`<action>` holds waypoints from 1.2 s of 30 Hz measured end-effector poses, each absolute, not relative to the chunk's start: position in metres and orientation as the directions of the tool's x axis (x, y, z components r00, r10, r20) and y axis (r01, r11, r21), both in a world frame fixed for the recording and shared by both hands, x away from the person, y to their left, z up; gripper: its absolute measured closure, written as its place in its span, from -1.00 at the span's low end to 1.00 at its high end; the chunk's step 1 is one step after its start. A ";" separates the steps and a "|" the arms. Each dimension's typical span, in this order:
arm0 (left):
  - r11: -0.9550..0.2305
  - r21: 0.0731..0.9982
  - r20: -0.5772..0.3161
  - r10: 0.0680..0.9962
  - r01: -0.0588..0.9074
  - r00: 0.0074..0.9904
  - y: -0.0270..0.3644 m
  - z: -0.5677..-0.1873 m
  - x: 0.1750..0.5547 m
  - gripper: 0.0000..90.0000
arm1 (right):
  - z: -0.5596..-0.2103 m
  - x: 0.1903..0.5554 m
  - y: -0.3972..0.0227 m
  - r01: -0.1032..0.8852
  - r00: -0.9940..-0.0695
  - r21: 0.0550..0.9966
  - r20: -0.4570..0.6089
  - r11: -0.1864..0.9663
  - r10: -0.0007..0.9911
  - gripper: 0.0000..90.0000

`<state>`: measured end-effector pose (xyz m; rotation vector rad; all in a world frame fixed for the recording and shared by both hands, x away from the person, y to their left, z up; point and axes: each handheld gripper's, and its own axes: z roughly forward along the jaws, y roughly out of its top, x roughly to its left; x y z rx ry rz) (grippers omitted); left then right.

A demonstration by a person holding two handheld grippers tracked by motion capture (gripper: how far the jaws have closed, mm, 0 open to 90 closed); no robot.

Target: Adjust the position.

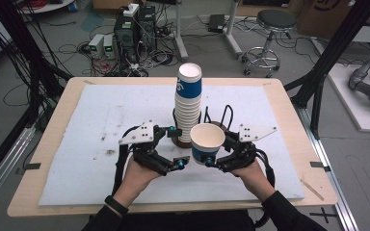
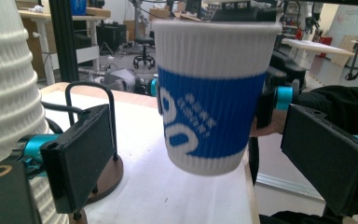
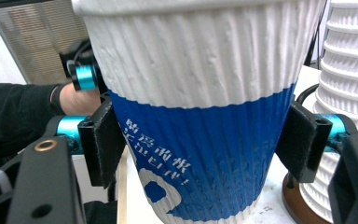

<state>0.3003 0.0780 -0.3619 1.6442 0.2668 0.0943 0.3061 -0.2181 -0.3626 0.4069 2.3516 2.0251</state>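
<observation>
A single paper cup [image 1: 207, 142], white and ribbed with a blue band, is held upright above the white mat [image 1: 96, 120] that covers the desk [image 1: 58, 103], near the middle of the desk and a little toward its near edge. The right claw [image 1: 214, 163] is clenched on it: in the right gripper view both black pads press against the blue band, one on each side of the cup [image 3: 200, 116], and its base hangs free of the mat. The left claw [image 1: 177, 147] stands released just beside the cup on its left; its jaws are spread wide with nothing pressed between them, and in the left gripper view the cup [image 2: 212, 93] shows farther off between the two pads, apart from both. Just behind the held cup stands the stack of cups [image 1: 189, 103], upright on a dark round base [image 1: 179, 142] with thin black wire uprights [image 1: 227, 115] around it, close to the centre of the desk. The far jaw of the left claw lies next to the foot of this stack, whose ribbed white side fills the left edge of the left gripper view [image 2: 7, 84]. The person's left hand [image 1: 136, 175] and right hand [image 1: 253, 177] come in from the near edge of the desk, each gripping its tool.
</observation>
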 end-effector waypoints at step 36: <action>-0.113 0.983 -0.121 0.187 0.144 0.975 0.040 -0.393 0.299 -0.79 | -0.366 0.301 -0.210 0.204 -0.968 0.972 0.182 0.120 0.173 -0.41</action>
